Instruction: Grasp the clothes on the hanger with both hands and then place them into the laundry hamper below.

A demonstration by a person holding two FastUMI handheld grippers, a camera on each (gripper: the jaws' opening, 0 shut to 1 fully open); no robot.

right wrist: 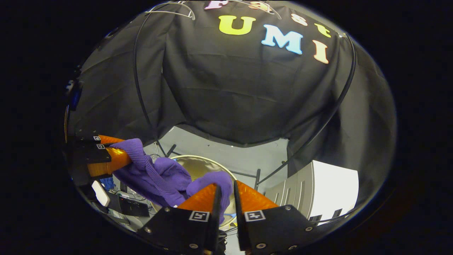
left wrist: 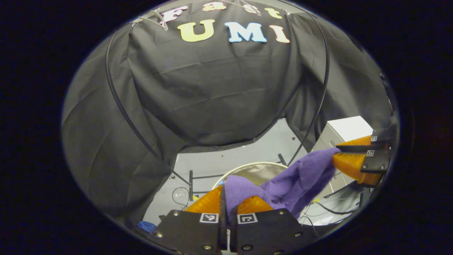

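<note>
Purple knit cloth, the garment (left wrist: 293, 180), hung slack between the two tools, clear of the hanger and above the open mouth of the laundry hamper (left wrist: 254, 168) on the floor. The left gripper (left wrist: 228, 207) had its fingers pinched tight on one bunched end, and the right gripper (right wrist: 224, 198) had its fingers clamped on the other. Judged best to bring both hands down together over the hamper's rim, keep the sagging middle inside it, then release both ends low.

A recording booth is indicated: black cloth (left wrist: 212, 95) is draped over thin poles (right wrist: 139, 88), with cables (left wrist: 329, 209) strewn across the grey floor (right wrist: 247, 156).
</note>
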